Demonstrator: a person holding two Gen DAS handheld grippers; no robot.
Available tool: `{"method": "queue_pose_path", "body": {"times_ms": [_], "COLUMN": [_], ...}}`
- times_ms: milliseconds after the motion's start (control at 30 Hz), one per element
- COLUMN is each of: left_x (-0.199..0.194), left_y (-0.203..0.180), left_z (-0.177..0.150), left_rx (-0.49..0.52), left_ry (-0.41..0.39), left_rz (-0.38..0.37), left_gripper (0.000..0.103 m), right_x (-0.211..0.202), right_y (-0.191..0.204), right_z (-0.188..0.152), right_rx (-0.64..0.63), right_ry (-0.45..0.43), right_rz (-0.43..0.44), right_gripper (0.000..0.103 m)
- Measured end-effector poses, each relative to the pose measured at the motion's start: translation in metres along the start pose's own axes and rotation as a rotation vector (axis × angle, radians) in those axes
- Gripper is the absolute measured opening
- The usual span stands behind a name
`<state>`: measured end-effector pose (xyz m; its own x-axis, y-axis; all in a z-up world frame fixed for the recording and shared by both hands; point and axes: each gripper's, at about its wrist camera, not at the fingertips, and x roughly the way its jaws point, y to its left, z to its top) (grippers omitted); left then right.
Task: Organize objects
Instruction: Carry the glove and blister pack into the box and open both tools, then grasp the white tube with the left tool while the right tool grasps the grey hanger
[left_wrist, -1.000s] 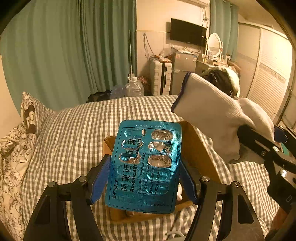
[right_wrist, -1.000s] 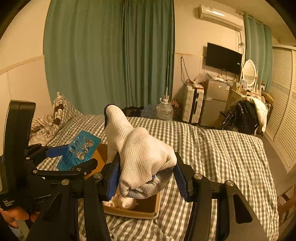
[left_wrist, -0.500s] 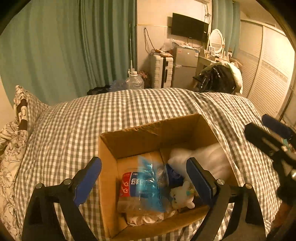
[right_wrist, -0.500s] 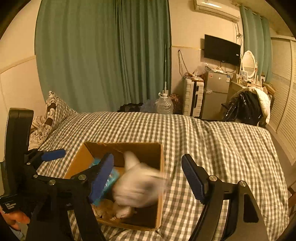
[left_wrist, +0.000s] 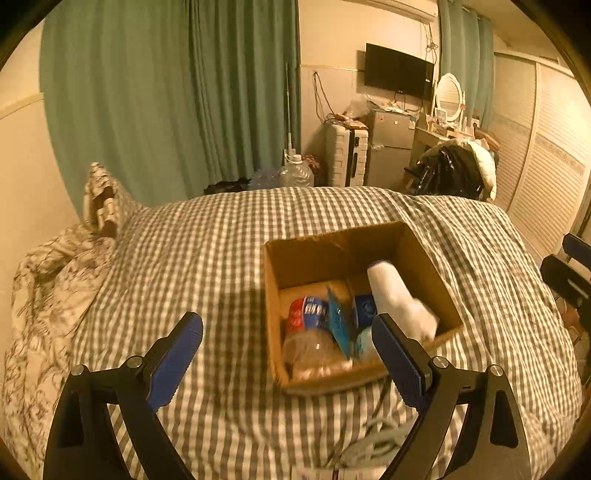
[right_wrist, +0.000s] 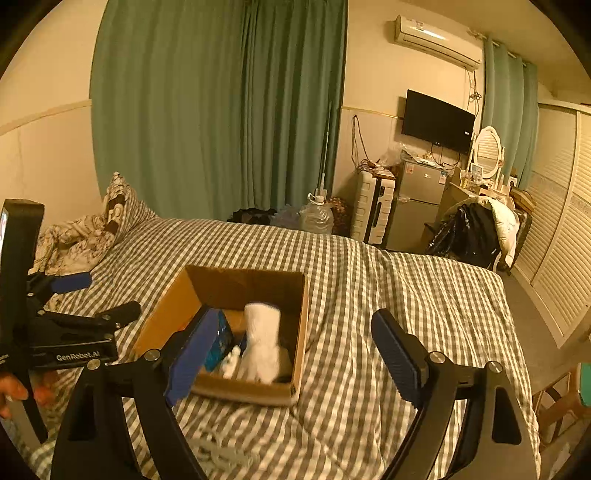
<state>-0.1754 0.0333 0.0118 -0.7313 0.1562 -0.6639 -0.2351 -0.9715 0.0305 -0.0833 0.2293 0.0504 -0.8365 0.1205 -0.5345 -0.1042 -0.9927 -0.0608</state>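
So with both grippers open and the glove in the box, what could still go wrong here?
The white glove leans up against the box wall, so it might flop out if the box is nudged. The box sits on a soft, rumpled bed and may tip. A loose cord lies below the left gripper and could snag it.

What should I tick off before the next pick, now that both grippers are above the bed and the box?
1. Left gripper empty, fingers apart: ok.
2. Right gripper empty, fingers apart: ok.
3. White glove inside the cardboard box: ok.
4. Blue blister pack inside the box, standing on edge beside the plastic bottle: ok.
5. Box upright on the checked bedspread: ok.
6. White cord on the bedspread in front of the box, next item: cannot tell.
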Motion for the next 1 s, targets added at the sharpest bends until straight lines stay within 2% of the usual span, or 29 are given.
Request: {"method": "queue_pose_path", "body": {"times_ms": [167,367,567,667,867,1000], "left_x": [-0.021,-0.021,0.013,0.035,0.061,0.062], "left_y": [0.009,0.003,-0.013,-0.025,-0.039,-0.051], "left_z": [-0.037,-0.08,-0.127,-0.15,-0.183,-0.192], "left_rx": [-0.016,-0.007,0.059,0.133,0.229,0.279], "left_ry": [-0.014,0.002,0.068,0.108,0.196,0.203], "left_rz": [-0.011,-0.005,-0.014,-0.023,-0.088,-0.14], "left_gripper": [0.095,0.095,0.095,0.095,0.095,0.095], "right_x": [-0.025,-0.017,0.022,0.039,0.066,0.073], "right_y": [0.005,0.017,0.033,0.035,0.036,0.034], "right_z": [-0.027,-0.07,-0.116,-0.132,-0.148,-0.152], "right_rx": [0.035,0.014,-0.003,0.003,0.033,0.052], "right_ry": [0.029,0.112,0.249,0.299,0.389,0.408], "right_rz": [0.034,0.028,0.016,0.022,0.03,0.03], "right_gripper": [0.086,0.087,0.087,0.087,0.087,0.087]}}
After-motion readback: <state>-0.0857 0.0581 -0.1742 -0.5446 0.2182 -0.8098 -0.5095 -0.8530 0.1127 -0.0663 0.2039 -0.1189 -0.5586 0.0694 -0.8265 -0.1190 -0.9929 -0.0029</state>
